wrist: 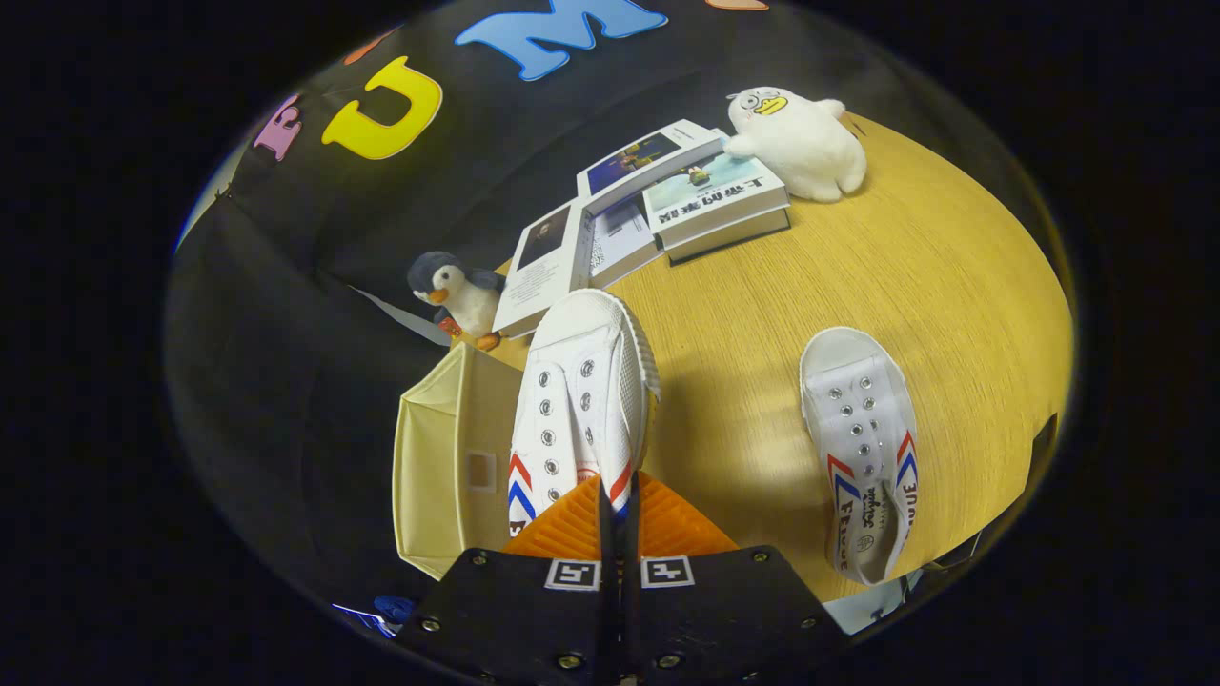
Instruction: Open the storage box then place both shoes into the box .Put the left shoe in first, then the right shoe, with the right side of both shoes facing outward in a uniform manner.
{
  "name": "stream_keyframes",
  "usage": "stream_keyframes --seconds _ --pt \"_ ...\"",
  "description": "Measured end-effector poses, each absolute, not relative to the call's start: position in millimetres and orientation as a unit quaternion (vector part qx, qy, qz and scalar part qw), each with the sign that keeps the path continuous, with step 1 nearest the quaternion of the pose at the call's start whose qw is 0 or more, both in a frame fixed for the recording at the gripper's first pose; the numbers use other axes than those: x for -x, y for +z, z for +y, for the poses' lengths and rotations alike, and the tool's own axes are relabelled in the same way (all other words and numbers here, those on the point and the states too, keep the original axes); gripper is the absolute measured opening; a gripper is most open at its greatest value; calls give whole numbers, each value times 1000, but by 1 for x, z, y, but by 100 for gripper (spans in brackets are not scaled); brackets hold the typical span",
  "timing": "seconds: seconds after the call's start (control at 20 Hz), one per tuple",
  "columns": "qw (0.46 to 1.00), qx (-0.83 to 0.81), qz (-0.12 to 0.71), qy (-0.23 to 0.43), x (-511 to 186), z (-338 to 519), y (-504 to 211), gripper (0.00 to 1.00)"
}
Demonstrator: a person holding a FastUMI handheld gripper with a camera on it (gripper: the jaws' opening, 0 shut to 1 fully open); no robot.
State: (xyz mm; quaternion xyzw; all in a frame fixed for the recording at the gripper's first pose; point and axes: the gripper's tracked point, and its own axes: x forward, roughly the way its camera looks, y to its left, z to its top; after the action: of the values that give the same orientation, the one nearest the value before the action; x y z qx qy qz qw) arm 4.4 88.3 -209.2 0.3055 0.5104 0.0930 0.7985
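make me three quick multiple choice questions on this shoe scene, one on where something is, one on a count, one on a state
1. Where is the plush penguin?
A. beyond the storage box, beside the open booklet
B. inside the loose shoe
C. on top of the plush duck

2. How many white shoes are there?
A. one
B. two
C. three

3. What is the hand-held gripper doing?
A. open, holding nothing
B. shut on a book
C. shut on the heel end of the held shoe

Answers:
1. A, the penguin sits past the box at the table edge, next to the booklet.
2. B, one shoe is between the fingers and the loose shoe lies on the table, apart from it.
3. C, both fingers are pressed together with the shoe's heel between them.
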Motion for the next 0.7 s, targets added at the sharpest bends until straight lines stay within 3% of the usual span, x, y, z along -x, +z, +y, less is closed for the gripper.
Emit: stream_keyframes --seconds 0.7 --pt "806 -281 493 166 -25 197 -160 1"
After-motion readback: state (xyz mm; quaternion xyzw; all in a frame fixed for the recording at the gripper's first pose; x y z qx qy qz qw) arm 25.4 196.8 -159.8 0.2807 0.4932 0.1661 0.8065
